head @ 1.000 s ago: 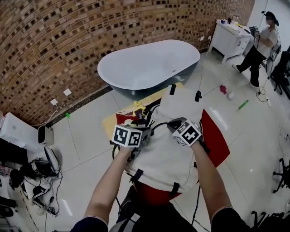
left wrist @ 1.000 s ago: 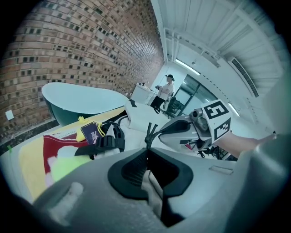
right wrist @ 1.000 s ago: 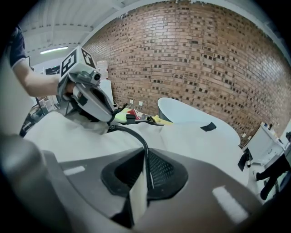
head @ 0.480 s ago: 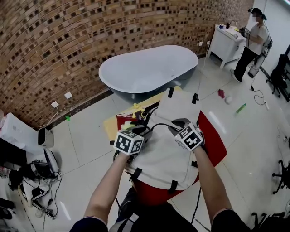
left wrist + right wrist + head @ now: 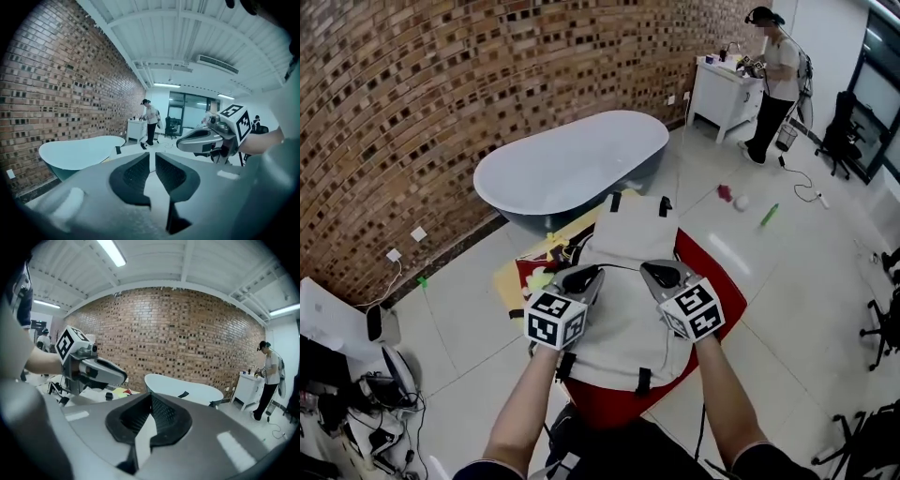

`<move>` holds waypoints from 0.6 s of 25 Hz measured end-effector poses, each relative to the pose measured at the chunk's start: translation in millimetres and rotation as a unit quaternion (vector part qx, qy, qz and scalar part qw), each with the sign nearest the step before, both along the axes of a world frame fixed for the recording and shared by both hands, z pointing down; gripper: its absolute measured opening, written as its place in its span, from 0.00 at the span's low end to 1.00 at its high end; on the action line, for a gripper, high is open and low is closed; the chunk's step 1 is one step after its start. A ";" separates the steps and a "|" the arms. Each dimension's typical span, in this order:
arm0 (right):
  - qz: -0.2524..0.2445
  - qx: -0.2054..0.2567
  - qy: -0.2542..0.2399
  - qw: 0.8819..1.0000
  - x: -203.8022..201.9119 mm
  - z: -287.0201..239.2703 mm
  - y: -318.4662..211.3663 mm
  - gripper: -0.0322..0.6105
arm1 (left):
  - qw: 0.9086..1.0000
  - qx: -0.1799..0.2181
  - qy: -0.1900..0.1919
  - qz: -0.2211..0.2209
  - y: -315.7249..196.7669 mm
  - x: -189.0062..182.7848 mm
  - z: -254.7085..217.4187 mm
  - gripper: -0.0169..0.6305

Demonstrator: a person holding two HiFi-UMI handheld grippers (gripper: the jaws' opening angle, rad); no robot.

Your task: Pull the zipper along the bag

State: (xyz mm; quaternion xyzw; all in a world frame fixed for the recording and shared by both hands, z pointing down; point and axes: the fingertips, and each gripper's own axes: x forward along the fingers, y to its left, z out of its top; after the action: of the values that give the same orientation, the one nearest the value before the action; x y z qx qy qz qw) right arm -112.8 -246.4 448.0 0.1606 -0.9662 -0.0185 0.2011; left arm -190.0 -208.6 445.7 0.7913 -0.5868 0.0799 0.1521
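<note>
Left gripper: over the left part of the bag; its jaws are closing, a thin gap remains and nothing stands between them.
Bag: pale cloth, lying flat on a red sheet between the two grippers, with black straps at its ends.
Handling: I judge it light and soft; the cloth will likely fold and follow the pull, so it should be held down near the slider; not fragile.
Zipper: I cannot see its slider; a dark line crosses the bag between the grippers, perhaps the zipper, perhaps a cord.
Where to hold: one gripper on the small pull tab, pinched firmly as it may slip; the other on the cloth or a strap behind it.
Right gripper: over the right part of the bag; jaws together, holding nothing.
</note>
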 end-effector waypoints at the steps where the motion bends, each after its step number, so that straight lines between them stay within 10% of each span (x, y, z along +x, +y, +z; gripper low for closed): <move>1: 0.007 -0.004 -0.013 1.000 7.2 -4.1 3.3 0.06 | 1.000 0.009 0.004 0.004 0.9 8.4 -4.7 0.07; 15: 0.058 -0.039 -0.172 0.983 70.1 -46.6 41.3 0.06 | 0.993 0.078 0.029 0.088 10.5 104.1 -46.1 0.04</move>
State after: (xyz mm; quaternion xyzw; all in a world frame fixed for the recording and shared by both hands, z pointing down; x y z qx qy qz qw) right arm -42.7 -205.0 401.4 0.2095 -0.9753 0.0584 0.0391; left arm -85.9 -198.0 399.5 0.8512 -0.5147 0.0243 0.0994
